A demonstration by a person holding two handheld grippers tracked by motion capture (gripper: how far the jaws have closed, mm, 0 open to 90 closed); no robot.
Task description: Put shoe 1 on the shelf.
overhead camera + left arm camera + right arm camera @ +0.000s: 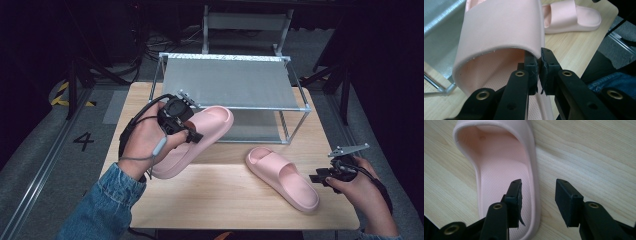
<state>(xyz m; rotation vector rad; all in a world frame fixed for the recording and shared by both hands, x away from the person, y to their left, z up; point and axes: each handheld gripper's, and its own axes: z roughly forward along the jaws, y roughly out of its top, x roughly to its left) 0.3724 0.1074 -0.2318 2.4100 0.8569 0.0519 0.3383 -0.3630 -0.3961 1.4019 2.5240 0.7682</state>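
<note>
We have two soft pink foam slide sandals on a pale wooden table [220,200], and behind them stands a low metal-framed shoe rack with grey shelves [227,82], both shelves bare as far as we can see. Our left gripper [192,134] has its jaws pinched nearly together on the side edge of the strap of the first pink slide [197,137], and in the left gripper view that strap [499,27] arches just ahead of the black pads [532,72], which clamp the thin foam wall between them. In the high view the sandal looks tilted, its toe end pointing toward the rack's front rail and overlapping the lower shelf, its heel end seemingly off the wood. The second pink slide [282,177] lies flat on the table near the right front, apart from the rack. Our right gripper [325,176] hovers just beside its heel with the jaws standing wide; in the right gripper view one pad is over the dimpled footbed [506,170] and the other over bare wood, straddling the rim without pressing on it. We judge the work barely half begun: one sandal is gripped and lifted but not yet shelved, and the other still waits to be grasped and placed.
</note>
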